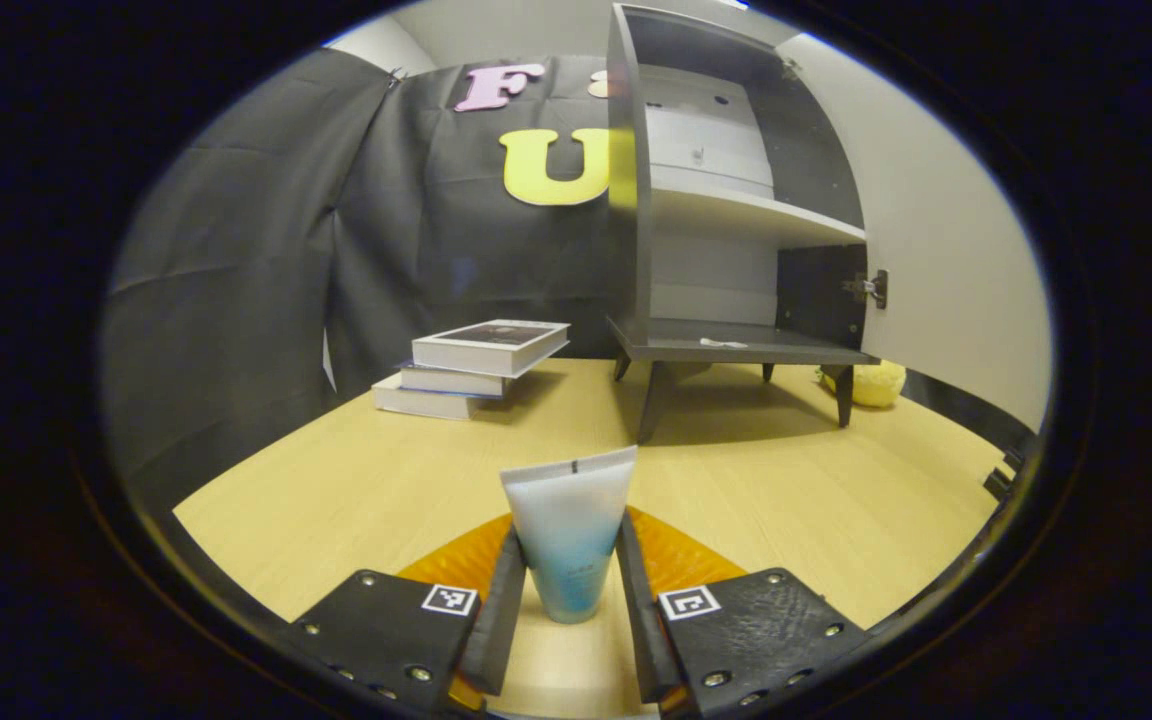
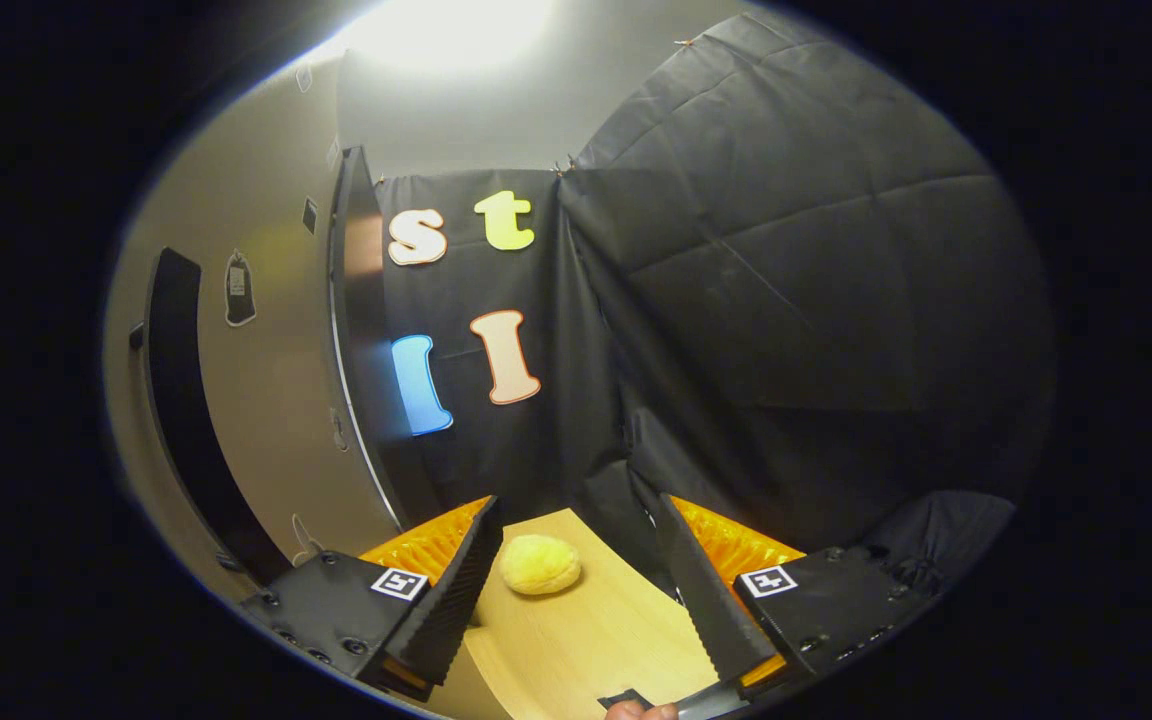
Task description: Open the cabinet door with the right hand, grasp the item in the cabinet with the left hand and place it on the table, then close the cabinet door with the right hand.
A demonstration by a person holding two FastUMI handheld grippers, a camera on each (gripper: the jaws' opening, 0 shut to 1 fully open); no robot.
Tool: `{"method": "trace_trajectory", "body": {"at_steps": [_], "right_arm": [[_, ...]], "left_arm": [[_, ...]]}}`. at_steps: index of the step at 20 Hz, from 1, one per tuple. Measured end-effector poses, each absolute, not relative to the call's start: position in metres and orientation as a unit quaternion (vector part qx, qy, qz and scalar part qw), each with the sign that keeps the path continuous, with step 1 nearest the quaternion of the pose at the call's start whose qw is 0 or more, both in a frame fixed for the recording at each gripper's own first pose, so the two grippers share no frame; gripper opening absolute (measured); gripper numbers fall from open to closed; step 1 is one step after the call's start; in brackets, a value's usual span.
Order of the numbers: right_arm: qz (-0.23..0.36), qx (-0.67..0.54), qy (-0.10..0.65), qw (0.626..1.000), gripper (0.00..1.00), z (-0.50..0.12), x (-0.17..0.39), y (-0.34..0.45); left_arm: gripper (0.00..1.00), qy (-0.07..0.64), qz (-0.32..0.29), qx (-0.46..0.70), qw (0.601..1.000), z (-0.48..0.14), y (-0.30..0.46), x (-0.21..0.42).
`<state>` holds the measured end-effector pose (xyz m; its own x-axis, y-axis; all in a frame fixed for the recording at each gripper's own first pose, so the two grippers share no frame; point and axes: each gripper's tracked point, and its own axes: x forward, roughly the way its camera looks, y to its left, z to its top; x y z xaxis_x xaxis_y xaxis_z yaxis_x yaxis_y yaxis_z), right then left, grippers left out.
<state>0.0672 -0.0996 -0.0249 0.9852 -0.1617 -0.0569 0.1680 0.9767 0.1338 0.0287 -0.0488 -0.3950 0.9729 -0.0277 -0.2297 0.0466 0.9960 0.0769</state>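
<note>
A white-and-blue tube stands upright, crimped end up, just above the wooden table. My left gripper is shut on it, one finger against each side. Behind it, the dark cabinet stands on legs with its pale door swung wide to the right. Its white shelf and bottom board are bare apart from a small white scrap. My right gripper is open and holds nothing. It sits just right of the open door and its dark edge.
Three stacked books lie on the table left of the cabinet. A yellow plush ball sits by the cabinet's right legs, seen ahead of my right fingers as the ball. Black cloth walls close the back and sides.
</note>
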Motion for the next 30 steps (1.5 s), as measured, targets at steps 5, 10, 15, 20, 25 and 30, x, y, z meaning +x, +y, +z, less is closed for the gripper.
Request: {"method": "trace_trajectory", "body": {"at_steps": [5,10,15,20,25,30], "right_arm": [[-0.089,0.061,0.05,0.993,0.98,-0.048,0.058,-0.108],[-0.113,0.083,0.078,0.987,0.98,-0.088,0.045,-0.114],[-0.149,0.094,0.081,0.981,0.98,-0.102,0.021,-0.131],[-0.177,0.072,0.038,0.981,0.98,-0.072,0.004,-0.139],[-0.15,0.059,-0.013,0.987,0.98,-0.025,0.017,-0.133],[-0.081,0.083,-0.021,0.993,0.98,0.0,0.052,-0.119]], "left_arm": [[0.66,0.109,-0.036,0.04,0.993,-0.377,-0.057,0.022],[0.93,0.092,-0.044,0.063,0.993,-0.322,-0.054,0.002],[0.93,0.047,-0.024,0.066,0.996,-0.214,-0.037,-0.027],[0.93,-0.006,-0.046,0.064,0.997,-0.096,-0.045,-0.015],[0.91,-0.038,-0.051,0.061,0.996,-0.011,-0.075,-0.004],[0.91,0.008,-0.023,0.004,1.0,0.007,-0.117,0.001]]}}
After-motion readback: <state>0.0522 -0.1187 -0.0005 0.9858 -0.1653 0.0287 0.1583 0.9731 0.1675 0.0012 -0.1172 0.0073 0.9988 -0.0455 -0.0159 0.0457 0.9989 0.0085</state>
